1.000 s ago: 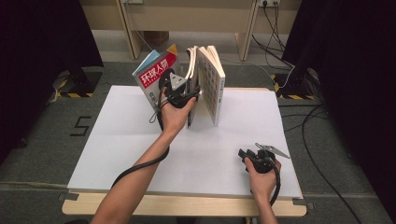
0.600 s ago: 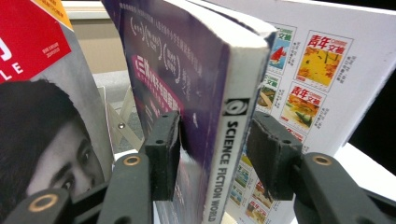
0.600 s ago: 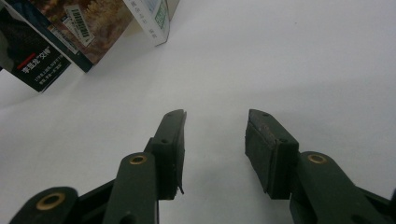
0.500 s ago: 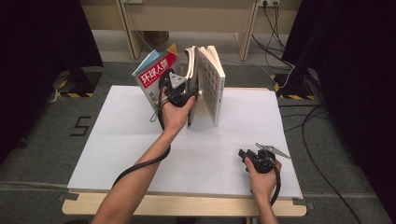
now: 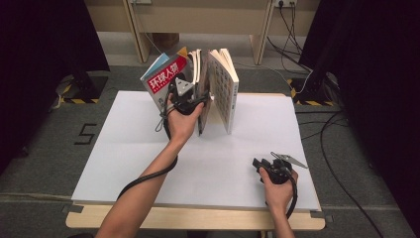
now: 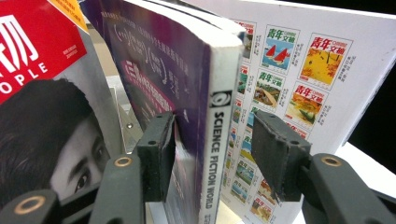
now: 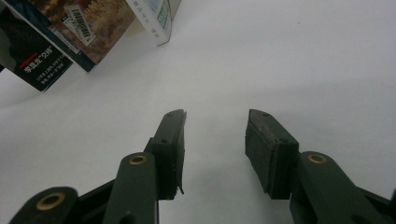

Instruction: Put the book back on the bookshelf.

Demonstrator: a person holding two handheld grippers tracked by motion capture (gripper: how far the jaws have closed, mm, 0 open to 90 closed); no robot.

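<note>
Three books stand upright at the back middle of the white table top (image 5: 223,148). The red-covered magazine (image 5: 166,79) (image 6: 32,60) leans left. To its right stand a purple paperback (image 5: 197,69) (image 6: 187,70) and a magazine with small printed covers (image 5: 225,84) (image 6: 299,70). My left gripper (image 5: 194,99) (image 6: 212,123) straddles the purple paperback's spine. Its jaws have just been opening: the left pad lies against the cover and the right pad stands clear of the spine. My right gripper (image 5: 256,163) (image 7: 215,119) rests open near the front right, with nothing between its fingers.
The table's wooden edge (image 5: 198,218) runs along the front. Wooden frame legs (image 5: 136,29) stand behind the books. Cables (image 5: 337,148) lie on the floor at the right, and a "5" mark (image 5: 86,134) at the left. The books' lower corners (image 7: 70,32) show at the right gripper view's upper left.
</note>
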